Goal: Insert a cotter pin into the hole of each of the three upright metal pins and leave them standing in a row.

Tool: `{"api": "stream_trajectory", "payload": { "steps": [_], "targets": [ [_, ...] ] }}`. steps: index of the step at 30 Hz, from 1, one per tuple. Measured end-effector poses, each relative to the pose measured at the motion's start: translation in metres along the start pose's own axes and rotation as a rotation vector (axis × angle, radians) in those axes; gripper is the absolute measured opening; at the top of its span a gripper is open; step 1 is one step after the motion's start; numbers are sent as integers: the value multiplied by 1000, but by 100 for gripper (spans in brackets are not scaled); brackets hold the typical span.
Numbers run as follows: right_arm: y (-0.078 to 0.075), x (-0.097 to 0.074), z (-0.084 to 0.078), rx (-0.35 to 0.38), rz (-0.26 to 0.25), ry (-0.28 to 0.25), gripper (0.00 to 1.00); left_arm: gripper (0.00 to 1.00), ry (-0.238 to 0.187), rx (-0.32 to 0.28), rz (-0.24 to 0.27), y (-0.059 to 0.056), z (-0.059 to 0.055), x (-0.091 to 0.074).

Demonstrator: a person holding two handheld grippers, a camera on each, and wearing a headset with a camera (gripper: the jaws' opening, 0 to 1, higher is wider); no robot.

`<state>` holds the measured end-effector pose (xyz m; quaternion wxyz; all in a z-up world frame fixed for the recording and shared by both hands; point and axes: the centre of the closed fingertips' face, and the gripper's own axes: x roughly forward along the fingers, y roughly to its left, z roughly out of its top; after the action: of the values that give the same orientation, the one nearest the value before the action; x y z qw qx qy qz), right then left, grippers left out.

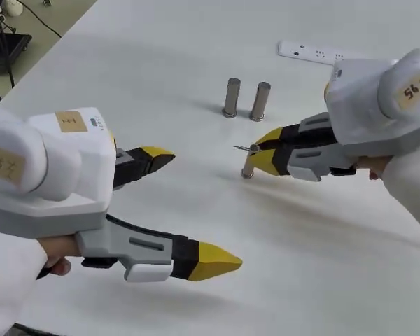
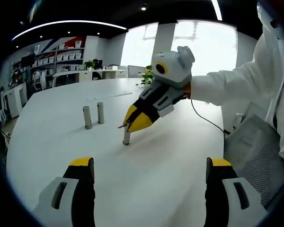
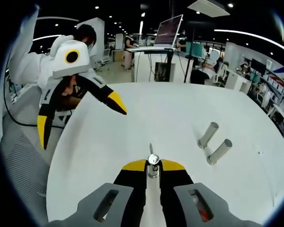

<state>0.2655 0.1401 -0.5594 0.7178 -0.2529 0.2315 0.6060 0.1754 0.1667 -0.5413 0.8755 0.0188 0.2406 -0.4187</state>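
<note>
Insertion step, centre frame: I am pinching the cotter [image 1: 243, 148] in the closed right gripper [image 1: 257, 152] at the pin's [image 1: 247, 171] top, left gripper [image 1: 204, 208] idling open lower left; next needing hole alignment, I judge.

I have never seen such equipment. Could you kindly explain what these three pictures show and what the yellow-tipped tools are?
A person holds a tool in each hand; each ends in a two-jaw claw with yellow tips. One picture comes from a camera on the person's head, looking down; the other two come from cameras riding on the tools. On the white table stand two metal pins side by side, with a power strip beyond them. The right claw is closed at the top of a third metal pin, gripping a thin cotter pin whose end sticks out. The left claw is open and holds nothing.
</note>
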Motion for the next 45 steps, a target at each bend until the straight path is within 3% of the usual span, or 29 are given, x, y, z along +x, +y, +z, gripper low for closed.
{"api": "stream_trajectory", "payload": {
  "steps": [11,21,27,29,32,40,45],
  "targets": [
    [4,3,-9,29,9,13,4,98,9,3,-10,-1,-1,5],
    [4,2,-7,45,4,-11,4,98,17,8,-9,0,-4,5],
    [7,2,-3,45,6,-29,9,98,20,2,-6,0,-4,4],
    [5,0,-3,55,-8,-32,15,98,20,1,-2,1,-4,4],
    [9,-9,2,74,2,-50,19,98,14,-4,4,2,-2,2],
    [11,-37,4,120,-44,-80,30,98,-11,-13,17,2,7,-1],
    [19,-62,2,149,-77,-108,36,98,-21,-18,25,1,11,-4]
  ]
}}
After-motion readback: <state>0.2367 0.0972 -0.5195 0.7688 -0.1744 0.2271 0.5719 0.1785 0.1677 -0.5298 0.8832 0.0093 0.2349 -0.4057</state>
